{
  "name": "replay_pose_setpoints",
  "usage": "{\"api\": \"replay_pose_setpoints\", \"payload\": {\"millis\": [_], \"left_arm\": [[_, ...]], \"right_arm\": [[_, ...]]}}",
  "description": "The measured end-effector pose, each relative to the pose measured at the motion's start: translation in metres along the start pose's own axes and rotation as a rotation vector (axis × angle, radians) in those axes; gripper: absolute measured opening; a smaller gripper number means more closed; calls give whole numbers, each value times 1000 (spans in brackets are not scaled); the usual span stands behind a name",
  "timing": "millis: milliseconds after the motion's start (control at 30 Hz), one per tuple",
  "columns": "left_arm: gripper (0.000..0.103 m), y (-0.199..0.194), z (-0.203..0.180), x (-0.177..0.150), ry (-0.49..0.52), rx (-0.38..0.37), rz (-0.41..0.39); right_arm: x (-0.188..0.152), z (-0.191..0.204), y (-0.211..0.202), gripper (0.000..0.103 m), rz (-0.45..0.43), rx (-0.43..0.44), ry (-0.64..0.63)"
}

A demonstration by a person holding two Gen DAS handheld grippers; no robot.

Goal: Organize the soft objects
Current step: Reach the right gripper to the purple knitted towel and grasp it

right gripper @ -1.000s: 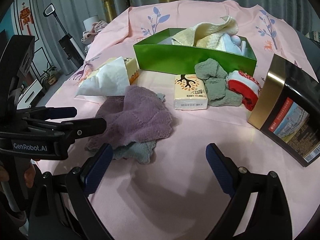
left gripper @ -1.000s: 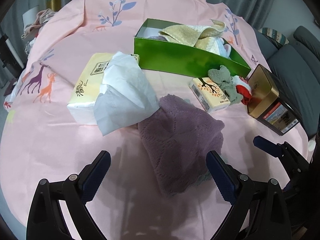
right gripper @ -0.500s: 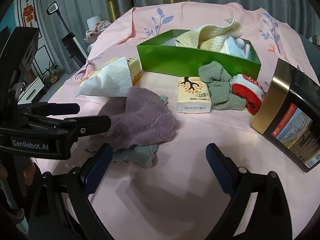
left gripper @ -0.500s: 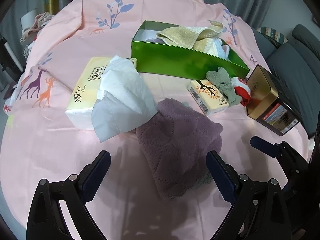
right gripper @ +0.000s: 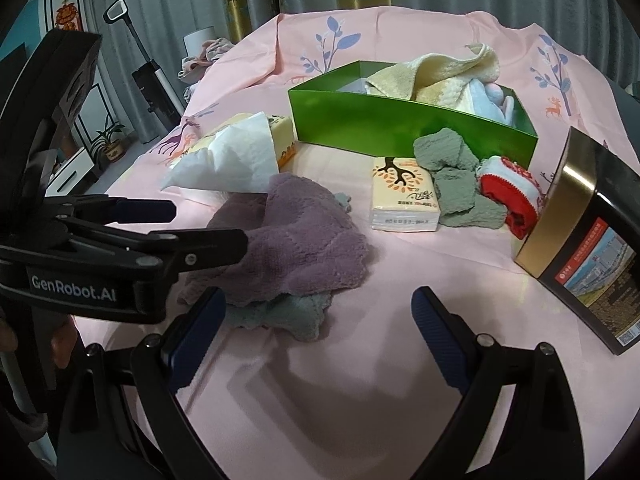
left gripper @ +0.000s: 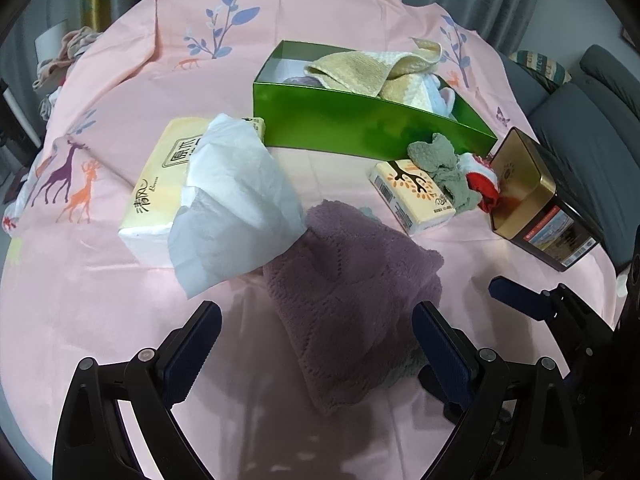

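Between the open left tool's (left gripper: 316, 344) fingers, purple towel (left gripper: 352, 280).

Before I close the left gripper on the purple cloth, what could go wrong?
The purple cloth lies on a grey-green cloth, so one pinch may lift both. Its far edge sits under the loose white tissue, which could drag along. The left gripper is open and may pinch the pink tablecloth.

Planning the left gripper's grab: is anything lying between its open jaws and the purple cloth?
Nothing visible blocks it. The left gripper is open with the purple cloth directly ahead. Only a loose white tissue overlaps the cloth's far left corner.
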State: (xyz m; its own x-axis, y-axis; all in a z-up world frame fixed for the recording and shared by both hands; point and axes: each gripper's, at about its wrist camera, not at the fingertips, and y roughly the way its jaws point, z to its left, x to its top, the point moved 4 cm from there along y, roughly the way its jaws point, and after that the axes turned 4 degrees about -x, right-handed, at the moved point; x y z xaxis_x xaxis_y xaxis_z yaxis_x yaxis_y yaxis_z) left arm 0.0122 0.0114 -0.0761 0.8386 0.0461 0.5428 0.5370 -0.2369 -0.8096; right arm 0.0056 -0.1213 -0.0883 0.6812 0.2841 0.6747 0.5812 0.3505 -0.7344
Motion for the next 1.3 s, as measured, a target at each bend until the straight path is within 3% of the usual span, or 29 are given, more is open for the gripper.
{"api": "replay_pose_setpoints", "payload": {"millis": [300,1033,1200,1300], "left_arm": [[96,15,-1,-1,12,-21,29],[95,27,-2,-1,-21,-159,62],[78,26,1,-3,-33,-170,59],[67,27,2,-3,-40,-171,60]], "right_arm": [[2,10,10,94,16,-7,-28],[-7,8,26,93,63,0,-15],[-7,8,27,90,66,6,-20],[-7,11,28,81,67,7,-37]]}}
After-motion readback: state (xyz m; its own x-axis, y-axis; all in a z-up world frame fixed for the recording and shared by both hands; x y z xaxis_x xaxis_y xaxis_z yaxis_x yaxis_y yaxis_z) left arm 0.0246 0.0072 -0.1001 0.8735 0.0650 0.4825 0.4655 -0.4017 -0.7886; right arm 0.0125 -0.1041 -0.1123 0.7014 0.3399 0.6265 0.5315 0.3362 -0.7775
